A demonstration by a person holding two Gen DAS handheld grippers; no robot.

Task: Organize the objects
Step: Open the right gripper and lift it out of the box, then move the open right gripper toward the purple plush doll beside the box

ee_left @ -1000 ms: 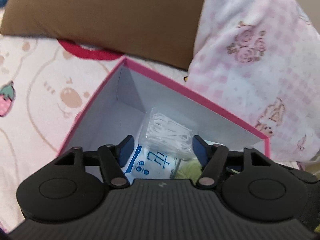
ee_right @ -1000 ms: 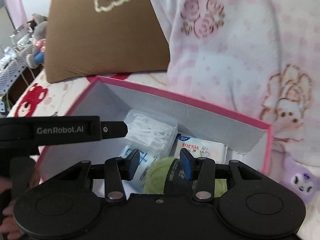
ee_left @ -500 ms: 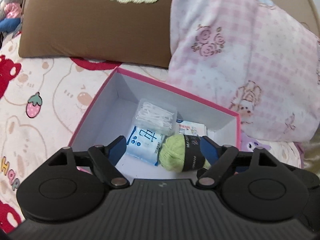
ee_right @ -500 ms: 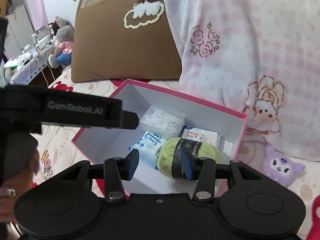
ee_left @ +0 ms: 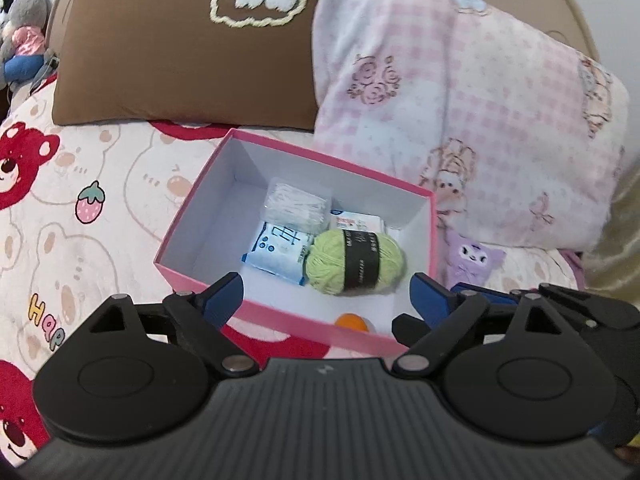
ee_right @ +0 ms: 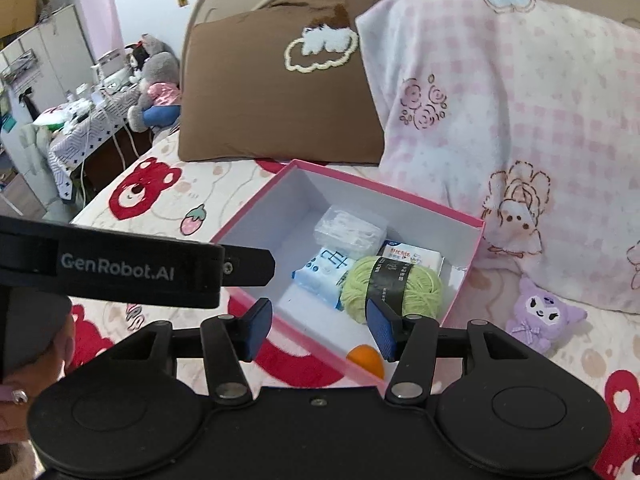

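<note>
A pink box [ee_left: 280,322] [ee_right: 466,280] lies open on the bed. Inside are a green yarn ball [ee_left: 354,266] [ee_right: 394,286] with a black band, a blue tissue pack [ee_left: 276,252] [ee_right: 326,274], a clear box of cotton swabs [ee_left: 296,204] [ee_right: 352,230], a white packet [ee_left: 356,222] [ee_right: 412,254] and an orange ball [ee_left: 351,322] [ee_right: 366,358]. My left gripper [ee_left: 326,296] is open and empty, above the box's near wall. My right gripper [ee_right: 320,326] is open and empty, near the box's front edge.
A brown pillow [ee_left: 180,60] [ee_right: 280,108] and a pink checked blanket [ee_left: 460,120] [ee_right: 512,120] lie behind the box. A purple plush toy [ee_left: 474,260] [ee_right: 540,312] sits to its right. The left gripper's body [ee_right: 132,266] crosses the right wrist view. A cluttered desk [ee_right: 80,120] stands left of the bed.
Both grippers have pulled back and up out of the box, empty. The yarn ball, which lay between the right gripper's fingers, now rests in the box. The left gripper has opened wider.
</note>
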